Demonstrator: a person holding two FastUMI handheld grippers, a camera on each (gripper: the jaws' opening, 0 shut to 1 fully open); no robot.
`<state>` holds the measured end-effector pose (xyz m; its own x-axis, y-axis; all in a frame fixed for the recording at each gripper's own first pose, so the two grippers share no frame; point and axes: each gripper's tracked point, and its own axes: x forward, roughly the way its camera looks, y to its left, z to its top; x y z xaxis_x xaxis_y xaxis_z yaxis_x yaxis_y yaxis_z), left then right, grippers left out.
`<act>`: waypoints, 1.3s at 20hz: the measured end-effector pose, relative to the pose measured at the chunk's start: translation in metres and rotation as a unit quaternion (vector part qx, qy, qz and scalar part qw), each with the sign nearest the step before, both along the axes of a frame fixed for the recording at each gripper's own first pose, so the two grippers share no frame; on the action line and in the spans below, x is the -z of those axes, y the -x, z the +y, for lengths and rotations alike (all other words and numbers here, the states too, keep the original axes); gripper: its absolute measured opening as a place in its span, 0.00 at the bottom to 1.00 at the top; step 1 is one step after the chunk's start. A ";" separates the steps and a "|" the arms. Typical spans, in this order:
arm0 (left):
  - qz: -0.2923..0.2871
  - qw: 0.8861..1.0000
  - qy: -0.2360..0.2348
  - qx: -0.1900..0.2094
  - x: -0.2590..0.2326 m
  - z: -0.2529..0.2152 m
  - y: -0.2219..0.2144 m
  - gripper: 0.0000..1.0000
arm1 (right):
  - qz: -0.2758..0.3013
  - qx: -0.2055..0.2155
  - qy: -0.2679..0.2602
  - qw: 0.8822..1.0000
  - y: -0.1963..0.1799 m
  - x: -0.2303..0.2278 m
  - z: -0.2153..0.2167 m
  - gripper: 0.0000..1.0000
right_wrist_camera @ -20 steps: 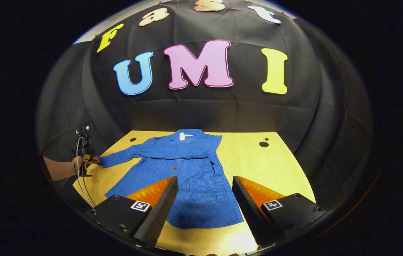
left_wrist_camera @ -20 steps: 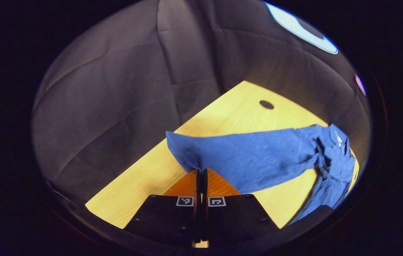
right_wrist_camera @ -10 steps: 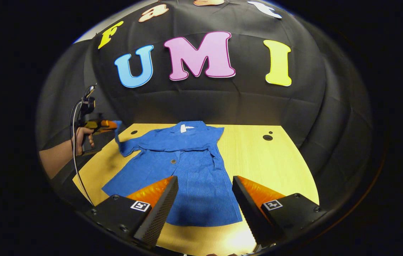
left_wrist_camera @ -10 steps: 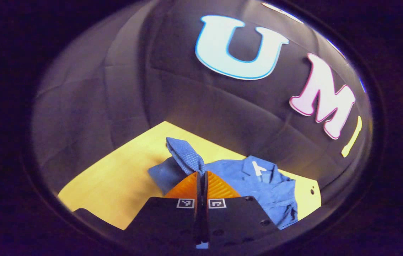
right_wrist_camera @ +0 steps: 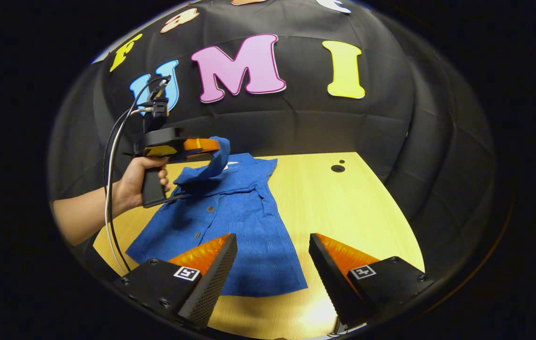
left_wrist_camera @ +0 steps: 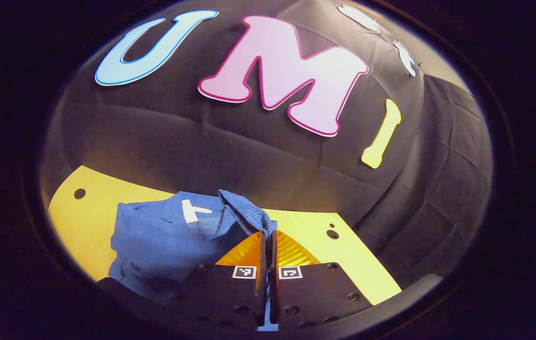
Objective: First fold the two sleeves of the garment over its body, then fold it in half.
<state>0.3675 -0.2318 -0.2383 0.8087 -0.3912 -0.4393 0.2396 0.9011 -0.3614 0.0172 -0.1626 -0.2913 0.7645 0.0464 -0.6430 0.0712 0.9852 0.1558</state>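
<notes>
Pale yellow wooden table point(right_wrist_camera: 362, 208) under blue ribbed button-front garment point(right_wrist_camera: 239, 222), spread flat, collar toward booth wall. Left gripper point(left_wrist_camera: 267, 232) raised over garment's body, fingers clamped on blue sleeve cuff point(left_wrist_camera: 245, 211); hand point(right_wrist_camera: 141, 182) on its grip. Right gripper point(right_wrist_camera: 272, 257) near hem, fingers spread wide, holding nothing.

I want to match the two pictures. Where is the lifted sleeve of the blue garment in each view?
Left gripper view: the sleeve is at lower centre, its cuff pinched in the left gripper.
Right gripper view: the sleeve is at upper left, hanging from the left gripper above the garment.
Shared landmark: the white neck label at the collar.
</notes>
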 end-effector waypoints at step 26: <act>0.251 0.940 -0.197 -0.119 0.129 0.278 0.349 0.81 | 0.163 0.022 0.015 0.986 0.017 0.148 0.004 0.99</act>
<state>0.0182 0.0459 -0.3671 0.5055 0.0476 -0.8615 -0.0974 0.9952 -0.0021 0.0006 -0.1588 -0.4394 0.5180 -0.0044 -0.8554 0.1559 0.9837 0.0893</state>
